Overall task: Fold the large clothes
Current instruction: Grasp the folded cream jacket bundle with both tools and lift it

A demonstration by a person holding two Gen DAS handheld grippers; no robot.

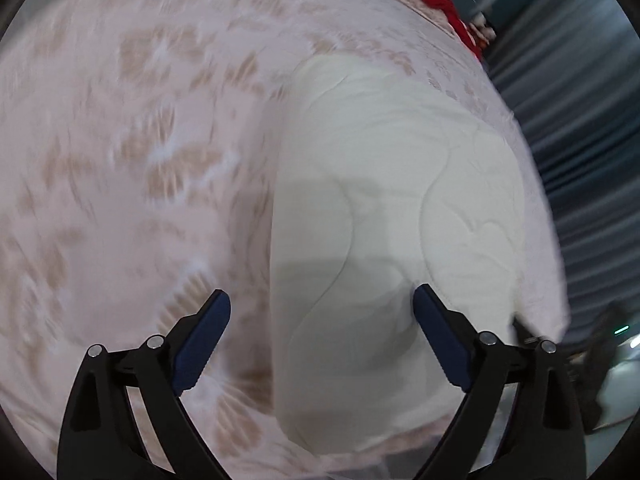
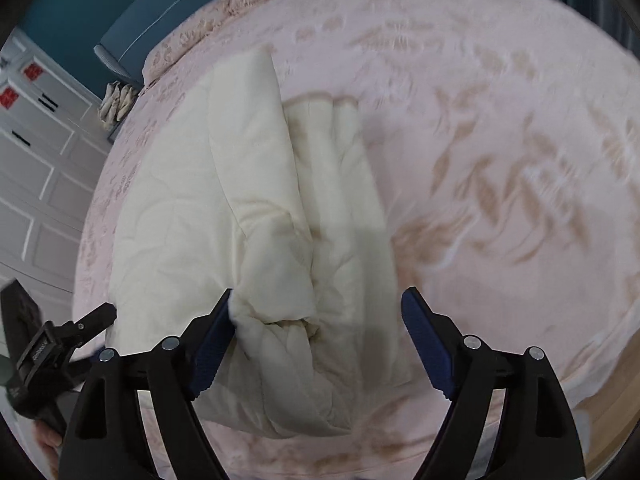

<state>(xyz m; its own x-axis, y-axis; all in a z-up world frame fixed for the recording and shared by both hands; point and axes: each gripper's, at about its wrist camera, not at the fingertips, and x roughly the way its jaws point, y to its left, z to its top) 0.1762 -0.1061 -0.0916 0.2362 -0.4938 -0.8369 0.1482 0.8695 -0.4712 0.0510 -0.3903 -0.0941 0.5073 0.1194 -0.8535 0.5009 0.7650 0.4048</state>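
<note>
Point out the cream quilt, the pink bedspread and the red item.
quilt (image 2: 192, 216): right wrist view, broad top fold.
bedspread (image 1: 120, 160): left wrist view, patterned area left of the quilt.
red item (image 1: 444, 0): left wrist view, its middle, at the bed's far edge.

Bedspread (image 1: 140, 160): its tan pattern smears into streaks in both views, motifs unreadable. Red item (image 1: 444, 0) at the bed's far edge: too small and blurred to identify; in the right wrist view the frame's top edge cuts it off. Cream quilt (image 2: 208, 208): near end hidden behind the right gripper's fingers (image 2: 212, 344). Left gripper (image 2: 80, 332): only partly visible at the frame's left edge, fingertips hidden behind the quilt.
</note>
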